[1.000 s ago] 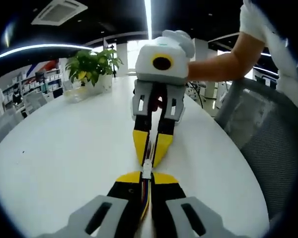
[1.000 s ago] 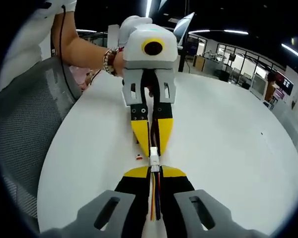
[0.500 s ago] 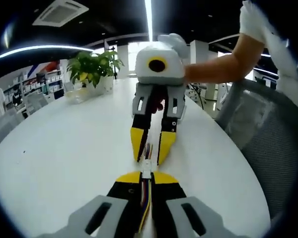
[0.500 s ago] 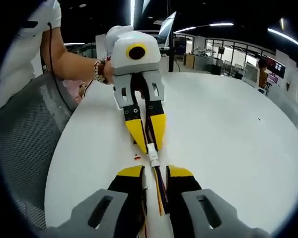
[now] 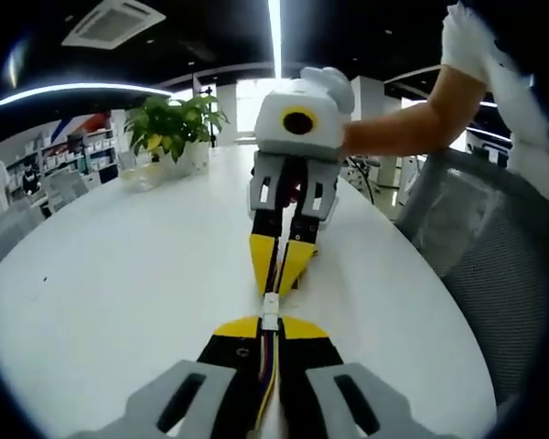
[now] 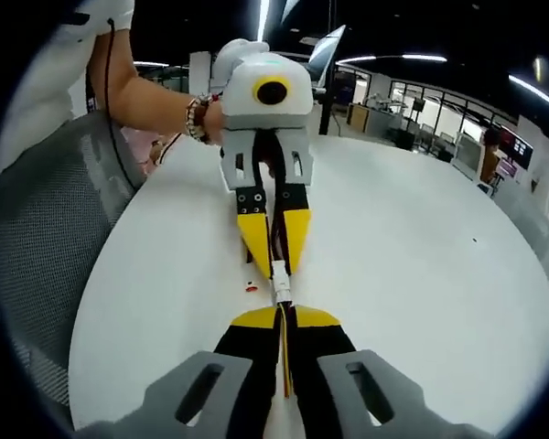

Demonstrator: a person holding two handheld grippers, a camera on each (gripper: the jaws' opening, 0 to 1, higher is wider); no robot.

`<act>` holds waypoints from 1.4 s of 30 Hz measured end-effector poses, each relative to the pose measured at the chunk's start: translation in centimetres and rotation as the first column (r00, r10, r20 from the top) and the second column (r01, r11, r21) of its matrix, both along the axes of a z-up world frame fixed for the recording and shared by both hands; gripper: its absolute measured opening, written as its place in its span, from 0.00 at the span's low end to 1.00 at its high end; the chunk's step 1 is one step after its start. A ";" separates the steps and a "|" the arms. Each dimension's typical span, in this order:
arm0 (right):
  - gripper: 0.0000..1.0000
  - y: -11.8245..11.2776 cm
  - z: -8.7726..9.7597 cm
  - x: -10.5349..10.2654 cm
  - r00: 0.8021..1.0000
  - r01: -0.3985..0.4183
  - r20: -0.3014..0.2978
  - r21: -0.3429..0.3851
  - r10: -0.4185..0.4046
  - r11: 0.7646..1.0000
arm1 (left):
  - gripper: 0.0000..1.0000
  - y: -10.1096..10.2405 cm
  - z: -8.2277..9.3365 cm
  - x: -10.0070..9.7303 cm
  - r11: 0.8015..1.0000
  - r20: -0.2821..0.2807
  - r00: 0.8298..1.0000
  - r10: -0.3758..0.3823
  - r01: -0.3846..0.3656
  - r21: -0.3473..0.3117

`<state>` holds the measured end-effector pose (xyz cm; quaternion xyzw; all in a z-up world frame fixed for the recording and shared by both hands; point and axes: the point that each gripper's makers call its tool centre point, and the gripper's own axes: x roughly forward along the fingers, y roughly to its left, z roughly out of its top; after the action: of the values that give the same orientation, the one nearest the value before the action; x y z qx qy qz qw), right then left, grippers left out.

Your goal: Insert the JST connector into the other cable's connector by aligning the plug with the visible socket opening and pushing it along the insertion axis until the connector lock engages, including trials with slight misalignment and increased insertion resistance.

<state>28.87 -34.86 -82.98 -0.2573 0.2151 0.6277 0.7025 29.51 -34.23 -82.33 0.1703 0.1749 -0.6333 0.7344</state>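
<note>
Left gripper view: the left tongs (image 5: 270, 327) grip a wired cable, its white JST connector (image 5: 270, 307) touching the right tongs (image 5: 282, 267), which pinch the other cable (image 6: 282, 352) over the white counter (image 5: 119, 265). The halves seem mid-insertion, though seating is unclear; next, a straight push until the lock engages.

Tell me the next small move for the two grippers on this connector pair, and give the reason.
Probably a short, straight push of the right gripper toward the left gripper along the cable line. Both are shut on their cables, tips nearly meeting, with the white connector bridging the gap between them. Whether the lock has engaged cannot be seen.
</note>
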 end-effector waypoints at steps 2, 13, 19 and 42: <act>0.00 0.7 0.9 -0.3 1.000 -0.026 0.005 0.040 0.026 0.999 | 0.00 0.3 -0.8 -0.1 0.999 0.012 1.000 -0.003 0.002 0.046; 0.00 0.7 0.6 -0.1 1.000 -0.014 0.003 0.041 0.014 0.999 | 0.00 0.2 -0.6 -0.1 0.999 0.029 1.000 -0.002 0.000 0.050; 0.00 0.4 0.8 0.3 1.000 0.010 0.002 0.059 -0.011 0.998 | 0.00 0.3 -0.1 0.1 0.999 0.039 0.999 0.008 -0.010 0.032; 0.02 0.1 1.1 1.8 0.997 0.064 0.040 0.062 -0.067 0.996 | 0.00 -0.4 0.6 1.2 0.998 0.058 0.997 0.056 -0.057 0.021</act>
<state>30.66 -34.74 -81.88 -0.2416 0.1895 0.6050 0.7346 30.74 -34.66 -81.76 0.1918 0.1657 -0.6051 0.7547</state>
